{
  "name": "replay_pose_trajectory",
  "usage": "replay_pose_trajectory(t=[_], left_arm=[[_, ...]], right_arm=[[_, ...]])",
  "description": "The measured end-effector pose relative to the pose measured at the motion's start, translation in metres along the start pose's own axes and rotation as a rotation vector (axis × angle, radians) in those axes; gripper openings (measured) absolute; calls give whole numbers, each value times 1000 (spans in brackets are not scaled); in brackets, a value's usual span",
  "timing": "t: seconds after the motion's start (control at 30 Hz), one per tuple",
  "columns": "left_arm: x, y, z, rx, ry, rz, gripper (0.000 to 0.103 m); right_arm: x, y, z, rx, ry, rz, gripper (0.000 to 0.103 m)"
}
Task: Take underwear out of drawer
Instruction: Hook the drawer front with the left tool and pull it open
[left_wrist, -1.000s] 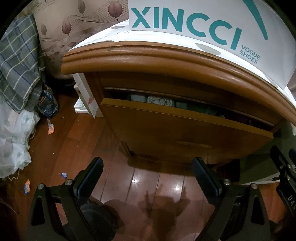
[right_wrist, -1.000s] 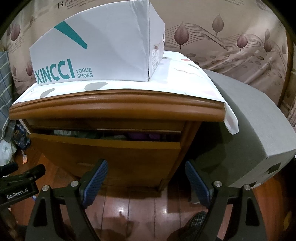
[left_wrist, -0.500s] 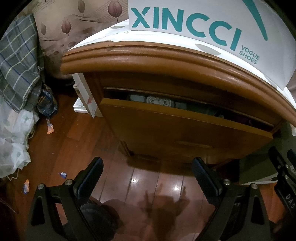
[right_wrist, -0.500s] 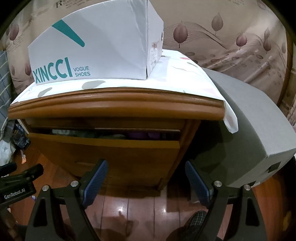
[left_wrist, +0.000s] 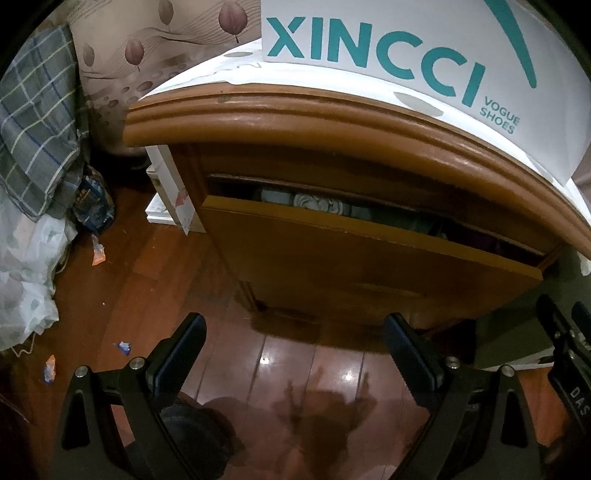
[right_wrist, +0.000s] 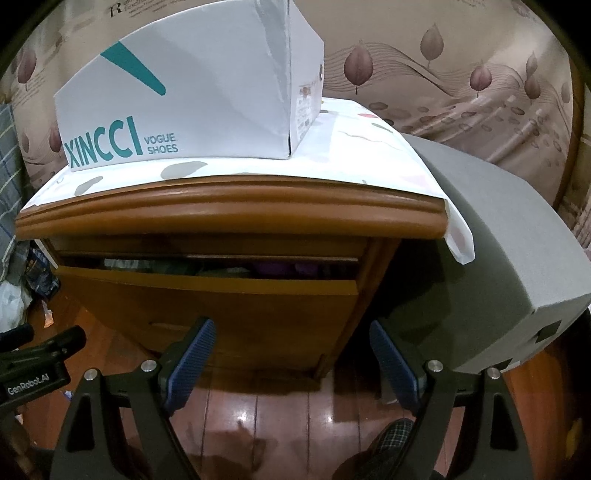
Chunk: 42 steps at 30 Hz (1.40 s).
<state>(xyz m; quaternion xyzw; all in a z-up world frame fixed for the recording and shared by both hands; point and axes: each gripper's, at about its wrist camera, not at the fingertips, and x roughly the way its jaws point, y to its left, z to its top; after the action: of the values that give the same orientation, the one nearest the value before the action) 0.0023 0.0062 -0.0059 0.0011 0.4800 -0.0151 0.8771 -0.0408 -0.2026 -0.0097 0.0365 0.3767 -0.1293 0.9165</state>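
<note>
A wooden nightstand has its top drawer (left_wrist: 354, 254) (right_wrist: 207, 299) pulled out a little. Through the gap I see folded underwear: pale grey-green pieces (left_wrist: 317, 203) toward the left, a purple one (right_wrist: 280, 267) toward the right. My left gripper (left_wrist: 293, 343) hovers open above the floor in front of the drawer, nothing between its fingers. My right gripper (right_wrist: 291, 350) is open too, low in front of the drawer's right half. Each gripper shows at the edge of the other's view.
A white XINCCI shoe box (right_wrist: 192, 99) sits on a white cloth on the nightstand top. A grey block (right_wrist: 509, 258) leans against its right side. Plaid fabric (left_wrist: 33, 122), a white bag (left_wrist: 22, 266) and scraps of litter lie on the wood floor (left_wrist: 147, 280) at left.
Both views have crept slightly closer to the nightstand. The drawer and both grippers look unchanged.
</note>
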Motion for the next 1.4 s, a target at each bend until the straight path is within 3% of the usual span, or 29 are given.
replay_pose_trajectory(t=[0.1,0.27,0.8,1.23,1.4], left_arm=[[1,5,-1,-26,-14,-18,96],[-4,25,-2,-191,-32,-184,95],[66,54,7,-729,50,-356,98],[91,55,1,-845,-5,-438,103],[109,59,-4,-955,17,-494,103]], right_arm=[[-1,-2,2,8,-1,3,88],[-6,-11,7,36,-12,11,88],[-14,-71,24,231,-17,42,88],[-17,-68,25,225,-6,87,88],[-16,-67,24,226,-2,88,88]])
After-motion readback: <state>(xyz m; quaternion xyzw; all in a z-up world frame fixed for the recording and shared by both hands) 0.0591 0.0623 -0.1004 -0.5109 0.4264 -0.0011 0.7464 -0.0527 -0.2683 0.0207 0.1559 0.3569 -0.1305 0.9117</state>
